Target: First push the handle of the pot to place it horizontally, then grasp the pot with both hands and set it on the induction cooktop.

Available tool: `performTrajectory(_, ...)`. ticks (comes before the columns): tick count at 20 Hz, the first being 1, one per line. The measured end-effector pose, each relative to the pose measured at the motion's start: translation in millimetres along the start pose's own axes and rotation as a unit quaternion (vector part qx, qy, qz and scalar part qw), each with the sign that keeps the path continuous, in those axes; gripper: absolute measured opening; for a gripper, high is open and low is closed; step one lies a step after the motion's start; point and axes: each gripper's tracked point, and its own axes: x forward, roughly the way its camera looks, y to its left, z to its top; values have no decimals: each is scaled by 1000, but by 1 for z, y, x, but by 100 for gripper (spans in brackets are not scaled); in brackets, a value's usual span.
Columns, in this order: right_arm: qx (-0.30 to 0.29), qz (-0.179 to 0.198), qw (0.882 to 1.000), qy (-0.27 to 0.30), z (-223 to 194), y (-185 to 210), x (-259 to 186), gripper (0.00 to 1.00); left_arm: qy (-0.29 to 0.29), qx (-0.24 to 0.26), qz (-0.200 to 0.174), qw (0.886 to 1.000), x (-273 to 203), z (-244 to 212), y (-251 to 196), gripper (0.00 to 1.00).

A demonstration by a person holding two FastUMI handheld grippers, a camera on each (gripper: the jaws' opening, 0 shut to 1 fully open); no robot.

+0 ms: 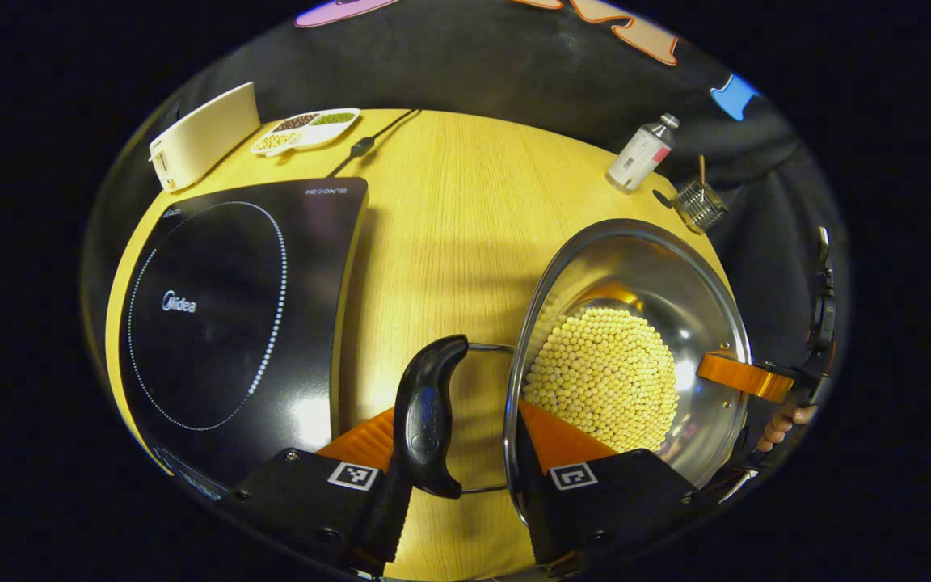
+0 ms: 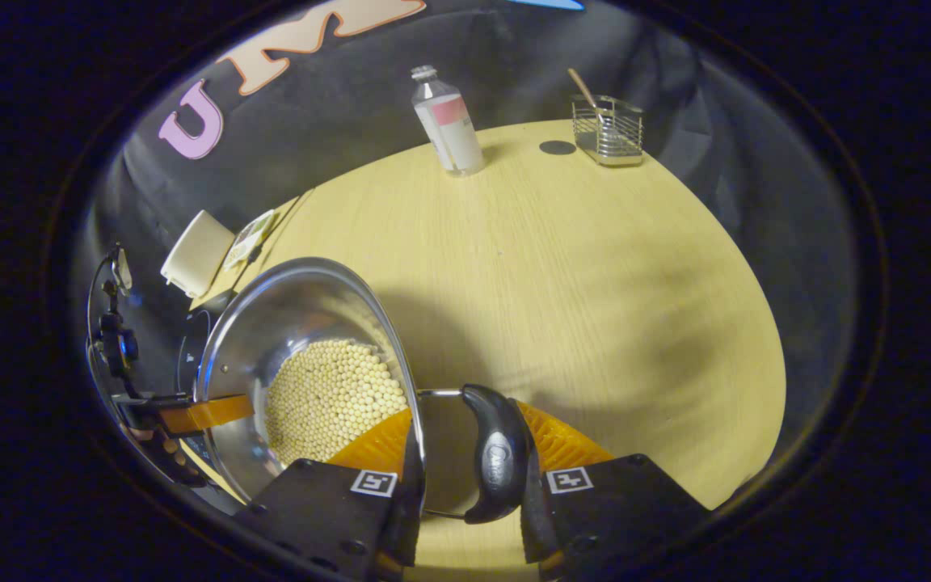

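Each gripper straddles one side handle of the pot (image 1: 627,339). In the left gripper view the left gripper (image 1: 465,477) has one finger outside the black handle (image 1: 427,416) and the other inside the steel rim; the right gripper (image 2: 465,485) sits likewise around the opposite handle (image 2: 496,461). Whether the jaws actually pinch cannot be told. The handles lie level, so the pushing step looks done and the two-handed grasp is in place; the carry remains, since the pot, holding pale beans (image 1: 604,380), is beside the induction cooktop (image 1: 231,315), not on it. The left gripper view shows the whole cooktop; the right gripper view shows bare table (image 2: 595,275) far right.
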Motion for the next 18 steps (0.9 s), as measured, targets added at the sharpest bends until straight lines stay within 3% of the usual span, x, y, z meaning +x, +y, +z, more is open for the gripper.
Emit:
performTrajectory(1,1,4,1000,0,1,4,-4,46,-6,3,3,1000,-7,1,2,62)
performTrajectory(5,-10,23,1000,-12,4,29,-17,46,-26,-7,17,999,-34,6,18,64)
performTrajectory(6,-11,28,999,-15,4,37,-20,58,-34,-10,20,999,-41,7,24,62)
performTrajectory(7,-13,33,999,-17,6,45,-22,46,-41,-13,23,999,-48,9,29,64)
performTrajectory(12,-27,53,998,-24,3,93,-29,46,-66,-25,36,997,-77,14,69,62)
performTrajectory(14,-28,52,998,-21,0,112,-27,52,-71,-28,34,996,-82,16,87,62)
performTrajectory(18,-25,36,999,-26,-5,157,-20,52,-78,-33,16,996,-84,29,132,61)
